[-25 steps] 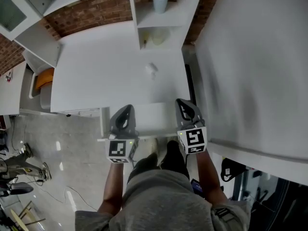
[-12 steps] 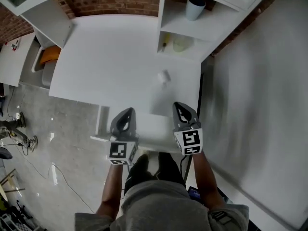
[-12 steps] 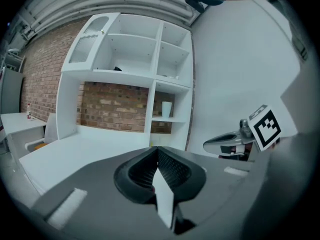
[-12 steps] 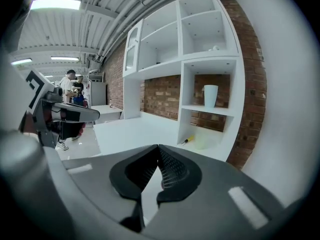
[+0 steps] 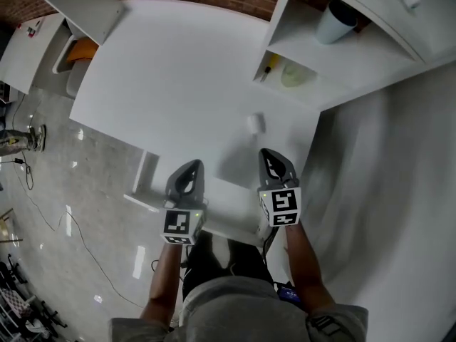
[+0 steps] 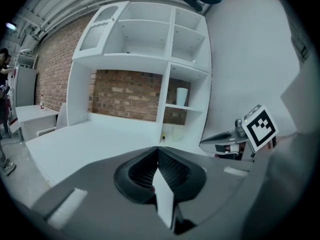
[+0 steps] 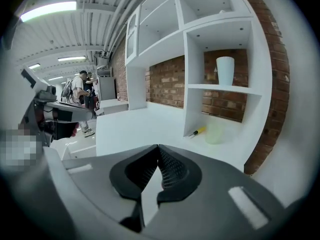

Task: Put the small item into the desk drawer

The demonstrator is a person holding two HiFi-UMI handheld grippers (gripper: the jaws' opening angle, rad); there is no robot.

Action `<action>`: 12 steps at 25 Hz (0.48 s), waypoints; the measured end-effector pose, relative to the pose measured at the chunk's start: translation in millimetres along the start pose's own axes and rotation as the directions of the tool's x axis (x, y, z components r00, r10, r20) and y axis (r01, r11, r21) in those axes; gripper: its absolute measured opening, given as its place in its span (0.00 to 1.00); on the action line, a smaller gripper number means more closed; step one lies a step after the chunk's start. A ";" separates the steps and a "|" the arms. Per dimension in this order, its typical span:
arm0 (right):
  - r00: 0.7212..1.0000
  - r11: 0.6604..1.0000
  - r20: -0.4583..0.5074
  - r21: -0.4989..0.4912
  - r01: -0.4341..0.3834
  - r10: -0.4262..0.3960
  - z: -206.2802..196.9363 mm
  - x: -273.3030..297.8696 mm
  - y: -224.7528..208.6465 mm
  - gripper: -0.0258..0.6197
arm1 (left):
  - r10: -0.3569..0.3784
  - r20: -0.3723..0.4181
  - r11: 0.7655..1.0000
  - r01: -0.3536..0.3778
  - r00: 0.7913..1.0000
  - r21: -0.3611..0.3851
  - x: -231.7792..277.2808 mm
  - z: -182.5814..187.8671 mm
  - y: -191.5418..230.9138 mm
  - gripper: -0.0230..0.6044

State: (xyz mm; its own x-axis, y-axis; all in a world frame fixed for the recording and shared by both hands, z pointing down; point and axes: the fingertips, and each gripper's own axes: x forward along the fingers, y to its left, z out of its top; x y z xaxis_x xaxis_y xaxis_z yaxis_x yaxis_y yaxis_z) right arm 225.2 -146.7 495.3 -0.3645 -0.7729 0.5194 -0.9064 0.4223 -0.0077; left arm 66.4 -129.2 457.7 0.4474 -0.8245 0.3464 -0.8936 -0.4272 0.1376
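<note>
The small white item (image 5: 255,124) lies on the white desk (image 5: 164,84), near its right end and just in front of the shelf unit. A white drawer (image 5: 214,209) juts out from the desk's front edge. My left gripper (image 5: 191,164) and right gripper (image 5: 268,153) hover side by side over that drawer, both pointing toward the desk. The item lies a short way beyond the right gripper's tip. Seen from its own camera, the left gripper (image 6: 157,149) is shut and empty, and so is the right gripper (image 7: 158,147). Neither gripper view shows the item.
The shelf unit at the back right holds a white cup (image 5: 335,21), a yellow screwdriver (image 5: 267,68) and a pale round dish (image 5: 293,75). A large white panel (image 5: 385,191) stands along the right. A chair with an orange seat (image 5: 80,48) is at the desk's left end.
The head view has swung, so the desk and shelf now sit further right and tilted. Both grippers stay shut, side by side, over the drawer. The item has not moved on the desk.
</note>
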 end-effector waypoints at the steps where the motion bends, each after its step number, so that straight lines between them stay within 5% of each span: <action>1: 1.000 1.000 -0.009 0.001 -0.008 0.008 -3.3 6.4 -2.1 0.04 | 0.008 -0.008 1.000 -0.008 1.000 -0.004 3.3 -4.0 1.2 0.06; 12: 0.998 1.000 -0.053 0.022 -0.021 0.022 -31.8 58.6 -22.9 0.09 | 0.057 -0.072 0.998 -0.059 0.996 -0.033 22.8 -45.1 9.5 0.06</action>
State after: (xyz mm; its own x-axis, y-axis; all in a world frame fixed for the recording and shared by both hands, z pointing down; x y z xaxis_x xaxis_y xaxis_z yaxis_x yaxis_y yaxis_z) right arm 231.4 -186.5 553.0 -0.3723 -0.7371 0.5639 -0.9031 0.4278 -0.0370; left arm 66.5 -135.3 508.7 0.3923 -0.8184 0.4199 -0.9193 -0.3651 0.1472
